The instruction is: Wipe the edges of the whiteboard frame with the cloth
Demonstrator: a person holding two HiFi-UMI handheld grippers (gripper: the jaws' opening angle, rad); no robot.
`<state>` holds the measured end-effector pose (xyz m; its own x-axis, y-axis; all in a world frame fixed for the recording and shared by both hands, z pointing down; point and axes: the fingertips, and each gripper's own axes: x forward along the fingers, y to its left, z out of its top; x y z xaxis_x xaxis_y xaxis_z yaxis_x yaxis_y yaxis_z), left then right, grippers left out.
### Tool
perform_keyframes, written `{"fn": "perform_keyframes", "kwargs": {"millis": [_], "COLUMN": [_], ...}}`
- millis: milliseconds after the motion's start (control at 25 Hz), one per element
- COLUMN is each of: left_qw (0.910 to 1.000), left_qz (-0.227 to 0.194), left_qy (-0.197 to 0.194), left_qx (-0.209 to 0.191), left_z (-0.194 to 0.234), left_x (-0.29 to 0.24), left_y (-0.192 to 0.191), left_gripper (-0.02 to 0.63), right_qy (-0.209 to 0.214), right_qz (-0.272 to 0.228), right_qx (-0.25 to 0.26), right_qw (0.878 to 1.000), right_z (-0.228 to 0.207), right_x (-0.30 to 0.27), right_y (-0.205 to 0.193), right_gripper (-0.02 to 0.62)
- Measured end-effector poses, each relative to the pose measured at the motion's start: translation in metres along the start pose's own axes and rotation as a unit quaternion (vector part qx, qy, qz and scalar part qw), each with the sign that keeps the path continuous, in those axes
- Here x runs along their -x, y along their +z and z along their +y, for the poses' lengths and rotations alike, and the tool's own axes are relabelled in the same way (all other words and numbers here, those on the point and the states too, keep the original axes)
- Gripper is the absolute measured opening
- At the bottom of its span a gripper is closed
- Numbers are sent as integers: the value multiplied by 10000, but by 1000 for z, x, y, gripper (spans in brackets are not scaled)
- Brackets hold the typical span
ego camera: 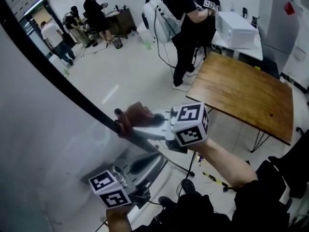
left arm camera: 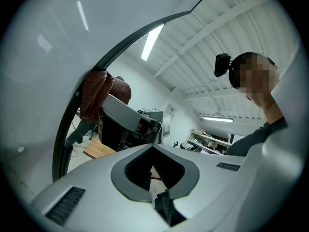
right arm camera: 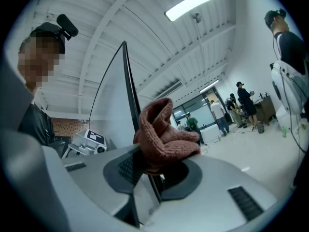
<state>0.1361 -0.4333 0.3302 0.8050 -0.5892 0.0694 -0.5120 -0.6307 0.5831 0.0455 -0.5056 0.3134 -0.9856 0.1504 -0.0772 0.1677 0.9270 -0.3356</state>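
my right gripper is clenched on the reddish-brown knitted cloth, and the thin black whiteboard frame runs between its jaws, so the cloth is wrapped over the frame's edge. in the head view that grip sits just off centre toward 8 o'clock. the frame slants from 10 o'clock down to the cloth, and the glossy white whiteboard surface fills everything from 7 to 10 o'clock. the cloth bunches up above the jaws in a folded lump, and the right gripper view shows it pressed against both pads. my left gripper hangs lower, near 6 o'clock in the head view, close to the board. its jaw tips are pressed together with nothing between them, and whether it touches the board i can't make out. from the left gripper view the cloth appears at 10 o'clock, draped over the curved frame edge. off the board, a brown wooden table on thin dark legs stands at 3 o'clock, and a person in black carrying a white backpack stands at 12 o'clock.
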Motion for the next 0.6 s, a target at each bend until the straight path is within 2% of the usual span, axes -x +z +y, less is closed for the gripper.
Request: {"fn": "perform_keyframes", "kwargs": {"millis": [400, 600], "left_qw": [9999, 9998], "left_qz": [57, 74], "left_qy": [16, 12], "left_qx": [117, 178], "left_z": [7, 9], "left_x": [2, 3], "left_y": [-6, -5], "left_gripper": [-5, -5], "right_qy": [-143, -213], "right_qz": [-24, -147], "right_qx": [-109, -328], "right_qw": [9998, 9991], "right_z": [-5, -8], "right_x": [-1, -1], "right_y": [-5, -7], "right_gripper": [86, 86]}}
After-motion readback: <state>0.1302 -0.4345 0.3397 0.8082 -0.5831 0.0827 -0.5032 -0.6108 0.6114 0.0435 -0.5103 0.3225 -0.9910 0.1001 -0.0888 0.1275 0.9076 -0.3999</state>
